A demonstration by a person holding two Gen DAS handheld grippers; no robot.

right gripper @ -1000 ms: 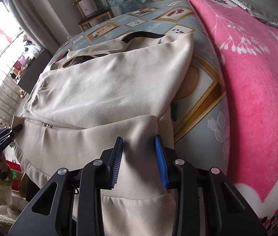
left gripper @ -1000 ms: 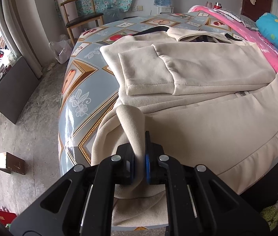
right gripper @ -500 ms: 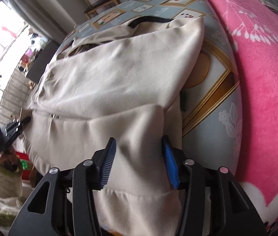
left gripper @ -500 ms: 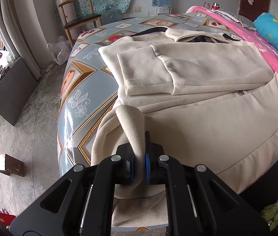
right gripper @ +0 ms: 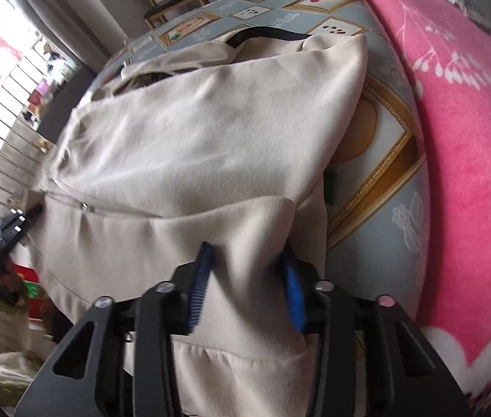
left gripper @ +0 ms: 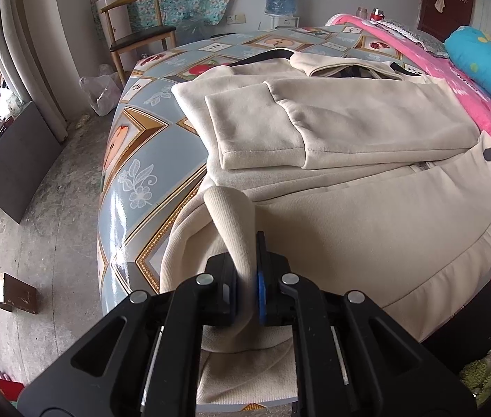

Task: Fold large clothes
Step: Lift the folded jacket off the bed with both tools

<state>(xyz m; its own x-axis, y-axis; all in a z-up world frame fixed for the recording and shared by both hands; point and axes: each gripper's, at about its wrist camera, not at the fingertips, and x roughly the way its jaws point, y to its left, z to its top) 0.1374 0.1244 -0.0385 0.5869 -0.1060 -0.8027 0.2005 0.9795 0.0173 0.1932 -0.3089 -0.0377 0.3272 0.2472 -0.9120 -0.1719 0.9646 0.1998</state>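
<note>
A large cream jacket [left gripper: 349, 132] lies spread on the bed, its sleeve folded across the chest. My left gripper [left gripper: 247, 271] is shut on a pinched ridge of the jacket's ribbed hem at the near left corner. In the right wrist view the same jacket [right gripper: 210, 132] fills the middle. My right gripper [right gripper: 247, 267] has a raised fold of the hem's right corner between its blue pads. Its jaws are closing and both pads touch the cloth. The left gripper [right gripper: 2, 229] shows at the far left edge of that view.
The bed has a blue patterned cover [left gripper: 134, 160], and a pink blanket [right gripper: 471, 139] lies along the right side. A blue pillow [left gripper: 478, 59] sits at the head. A wooden chair [left gripper: 137, 34], a plastic bag [left gripper: 101, 92] and a small wooden block [left gripper: 10, 293] stand on the concrete floor to the left.
The right gripper's jaws widened around the hem, then narrowed on a raised fold of it. The left gripper kept its hold and stayed put.
</note>
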